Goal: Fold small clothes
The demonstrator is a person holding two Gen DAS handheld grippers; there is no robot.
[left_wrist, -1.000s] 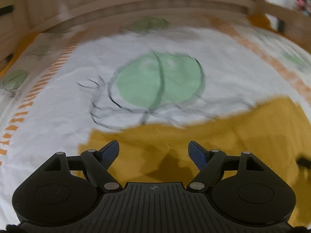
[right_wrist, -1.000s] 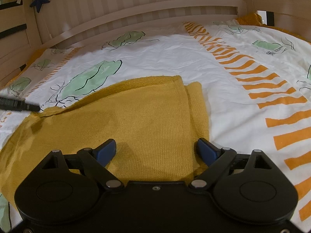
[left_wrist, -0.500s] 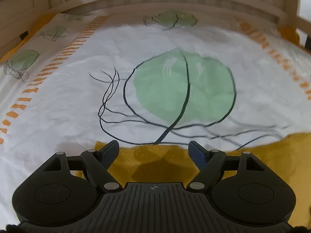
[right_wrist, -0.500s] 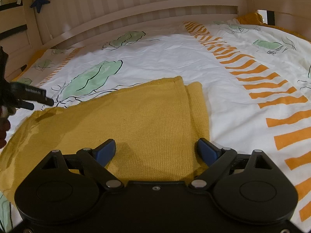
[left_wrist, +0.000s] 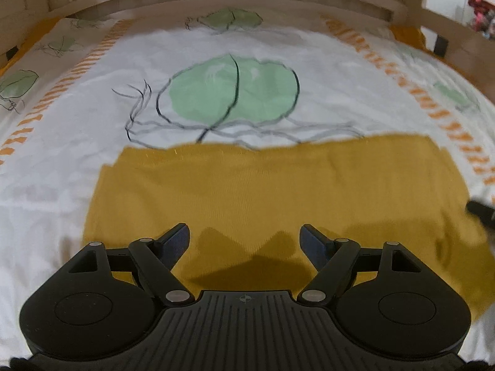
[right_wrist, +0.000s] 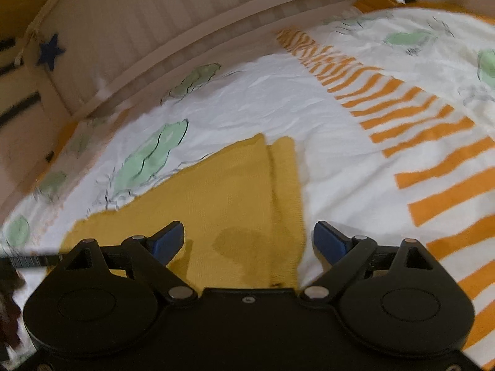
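A mustard-yellow knitted garment (left_wrist: 272, 191) lies flat on the bedsheet, spread wide in the left wrist view. My left gripper (left_wrist: 244, 239) hovers over its near part, open, with nothing between the blue pads. In the right wrist view the same yellow garment (right_wrist: 229, 198) shows a folded strip along its right edge. My right gripper (right_wrist: 249, 241) is open above that right edge, one fingertip (right_wrist: 168, 238) over the knit and the other over the white sheet. A dark tip of the right gripper (left_wrist: 481, 211) shows at the right edge of the left wrist view.
The white bedsheet (left_wrist: 77, 160) carries green leaf prints (left_wrist: 235, 92) and orange dashed stripes (right_wrist: 417, 142). A wooden slatted bed rail (right_wrist: 185, 18) with a blue star (right_wrist: 51, 51) runs along the far side. The left gripper's body (right_wrist: 27, 261) and a hand show at the left edge.
The left gripper swung forward over the sheet, then came back so more of the yellow garment shows. The right gripper rolled, tilting its view, and shifted toward the garment's right edge.
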